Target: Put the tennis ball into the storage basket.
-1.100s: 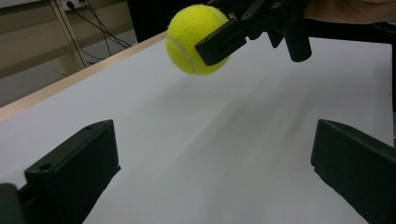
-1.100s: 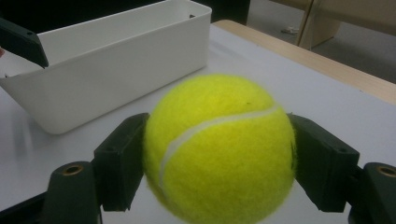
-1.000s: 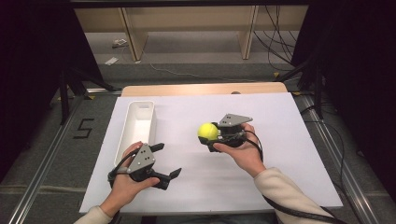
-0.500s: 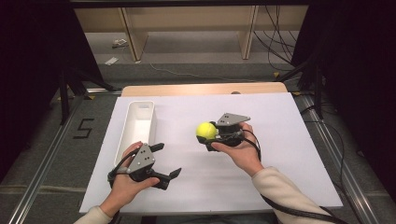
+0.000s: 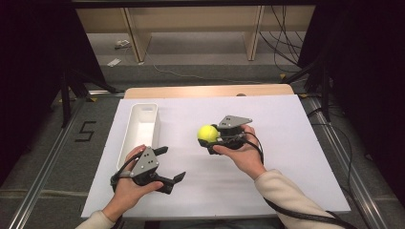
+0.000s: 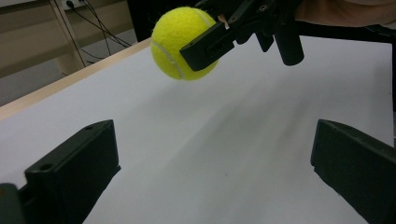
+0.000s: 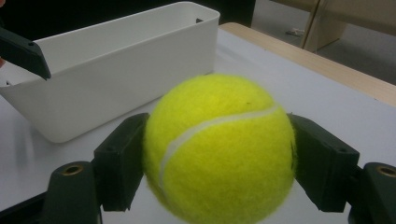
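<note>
A yellow tennis ball (image 5: 207,133) hangs above the white table top, and my right gripper (image 5: 210,135) is shut on it, one black jaw on each side. In the right gripper view the ball (image 7: 219,149) sits between the jaws, with a long white bin (image 7: 116,70) beyond it. My left gripper (image 5: 172,163) rests near the table's front, left of centre, open and holding nothing. From the left gripper view, the ball (image 6: 180,42) floats ahead of its spread jaws, above the table. The white bin (image 5: 143,126) lies lengthwise at the left.
A white sheet (image 5: 286,124) covers the table, with a wooden edge (image 5: 205,90) at the back. Metal rails and cables run on the floor at both sides. Wooden shelf legs stand behind the table.
My right gripper has carried the ball a little to the left, toward the bin. The left gripper has stayed in place and open.
</note>
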Demonstrator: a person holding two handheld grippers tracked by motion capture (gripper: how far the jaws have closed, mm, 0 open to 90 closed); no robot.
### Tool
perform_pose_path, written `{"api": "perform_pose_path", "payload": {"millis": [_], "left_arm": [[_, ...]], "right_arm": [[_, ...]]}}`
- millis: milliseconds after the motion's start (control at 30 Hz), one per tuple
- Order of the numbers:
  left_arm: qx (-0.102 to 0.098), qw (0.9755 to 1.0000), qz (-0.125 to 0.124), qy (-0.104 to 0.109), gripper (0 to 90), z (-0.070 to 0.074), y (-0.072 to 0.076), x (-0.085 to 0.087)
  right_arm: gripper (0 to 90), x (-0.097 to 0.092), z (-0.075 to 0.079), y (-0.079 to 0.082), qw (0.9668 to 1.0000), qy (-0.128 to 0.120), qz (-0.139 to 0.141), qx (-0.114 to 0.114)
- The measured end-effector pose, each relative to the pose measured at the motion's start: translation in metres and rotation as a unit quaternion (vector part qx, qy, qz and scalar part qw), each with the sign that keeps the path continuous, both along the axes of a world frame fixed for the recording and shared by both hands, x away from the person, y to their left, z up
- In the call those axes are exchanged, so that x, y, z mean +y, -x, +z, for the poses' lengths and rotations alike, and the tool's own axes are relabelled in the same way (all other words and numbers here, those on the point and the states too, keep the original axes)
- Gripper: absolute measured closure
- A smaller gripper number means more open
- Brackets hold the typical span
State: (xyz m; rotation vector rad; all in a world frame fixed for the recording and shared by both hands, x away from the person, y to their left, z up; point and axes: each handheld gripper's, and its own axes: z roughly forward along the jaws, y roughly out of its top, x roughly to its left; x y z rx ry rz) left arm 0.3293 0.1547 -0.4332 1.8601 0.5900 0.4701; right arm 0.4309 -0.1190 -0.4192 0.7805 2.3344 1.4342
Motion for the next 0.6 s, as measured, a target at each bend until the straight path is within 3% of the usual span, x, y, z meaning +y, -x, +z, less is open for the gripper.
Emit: {"api": "perform_pose_path", "payload": {"millis": [600], "left_arm": [[0.000,1.0000,-0.001,-0.001,0.5,-0.0001,0.0001,-0.0004]], "right_arm": [[26.2,0.0088,0.0031,-0.0037,1.0000,-0.007,0.001,-0.001]]}}
